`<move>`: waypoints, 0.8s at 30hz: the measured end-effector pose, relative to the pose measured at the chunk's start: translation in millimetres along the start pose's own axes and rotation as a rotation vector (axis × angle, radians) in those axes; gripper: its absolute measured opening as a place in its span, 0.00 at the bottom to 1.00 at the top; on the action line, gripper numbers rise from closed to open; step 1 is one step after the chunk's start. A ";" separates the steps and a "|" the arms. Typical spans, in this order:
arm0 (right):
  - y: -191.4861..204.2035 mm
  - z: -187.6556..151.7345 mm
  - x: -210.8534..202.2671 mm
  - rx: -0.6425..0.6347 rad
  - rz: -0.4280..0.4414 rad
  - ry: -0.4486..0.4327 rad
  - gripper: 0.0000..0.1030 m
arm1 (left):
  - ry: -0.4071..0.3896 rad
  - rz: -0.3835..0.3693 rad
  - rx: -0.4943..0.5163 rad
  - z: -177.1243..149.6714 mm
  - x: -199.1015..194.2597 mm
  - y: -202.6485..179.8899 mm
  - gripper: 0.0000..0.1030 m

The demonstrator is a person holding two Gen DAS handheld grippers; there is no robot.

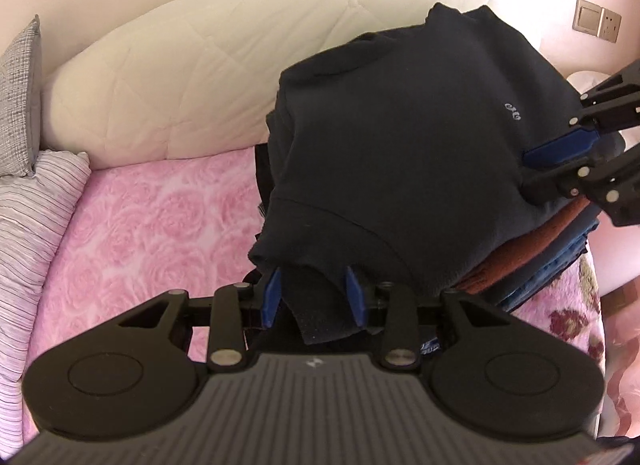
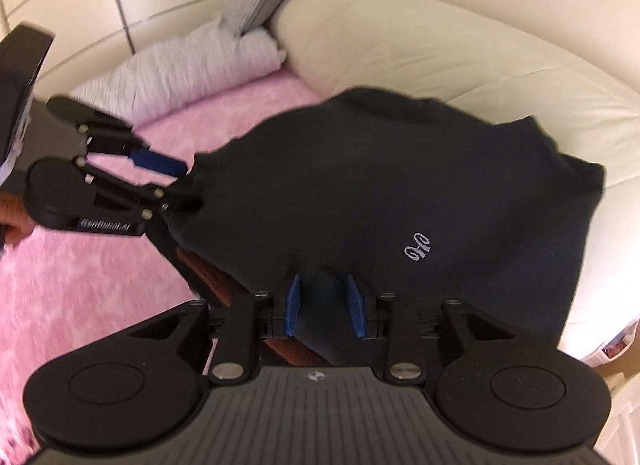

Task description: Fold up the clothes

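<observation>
A folded dark navy sweater (image 1: 400,137) with a small white chest logo lies on top of a stack of folded clothes (image 1: 552,249), rust and blue layers showing beneath. My left gripper (image 1: 314,293) has its blue fingers around a fold at the sweater's near edge, jaws apart with cloth between them. My right gripper (image 2: 326,301) likewise has the sweater's (image 2: 400,193) edge between its blue fingers. Each gripper shows in the other view: the right one (image 1: 532,169) at the sweater's right side, the left one (image 2: 176,181) at its left corner.
The stack rests on a pink rose-patterned bed cover (image 1: 160,225). A cream quilted headboard (image 1: 200,65) runs behind. A striped pillow (image 1: 32,217) and a grey cushion (image 1: 20,97) lie at the left. A wall switch (image 1: 596,23) is at the far right.
</observation>
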State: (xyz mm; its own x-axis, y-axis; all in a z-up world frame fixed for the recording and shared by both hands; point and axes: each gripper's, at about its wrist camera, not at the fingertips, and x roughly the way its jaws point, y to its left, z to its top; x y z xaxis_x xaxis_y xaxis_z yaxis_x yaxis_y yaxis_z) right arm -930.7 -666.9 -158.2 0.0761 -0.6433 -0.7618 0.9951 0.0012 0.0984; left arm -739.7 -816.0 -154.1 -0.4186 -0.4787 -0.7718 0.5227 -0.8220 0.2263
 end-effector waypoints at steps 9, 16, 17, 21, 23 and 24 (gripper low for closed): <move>-27.4 -32.0 -45.0 0.071 -0.064 -0.006 0.30 | -0.001 0.012 -0.046 -13.3 -16.9 5.0 0.30; -51.4 -51.5 -46.1 0.205 -0.090 -0.011 0.24 | 0.012 0.012 -0.092 -12.1 -18.5 0.0 0.29; -52.0 -49.3 -47.2 0.213 -0.099 -0.023 0.23 | 0.009 0.018 -0.100 -11.5 -20.6 -0.2 0.29; -53.1 -48.6 -54.4 0.218 -0.131 -0.049 0.26 | 0.003 0.031 -0.154 -11.3 -28.6 -0.3 0.29; -60.9 -55.4 -49.7 0.262 -0.123 -0.021 0.27 | 0.013 0.034 -0.168 -12.9 -30.8 -3.3 0.31; -63.0 -56.8 -52.4 0.276 -0.121 -0.024 0.27 | 0.016 0.034 -0.175 -13.8 -32.4 -5.2 0.31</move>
State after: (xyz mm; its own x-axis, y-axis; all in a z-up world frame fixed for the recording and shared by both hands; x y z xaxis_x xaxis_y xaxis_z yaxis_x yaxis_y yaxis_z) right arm -993.8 -589.8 -160.8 -0.0464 -0.6439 -0.7637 0.9422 -0.2821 0.1807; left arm -718.7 -792.0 -138.5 -0.3870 -0.4993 -0.7752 0.6582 -0.7383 0.1470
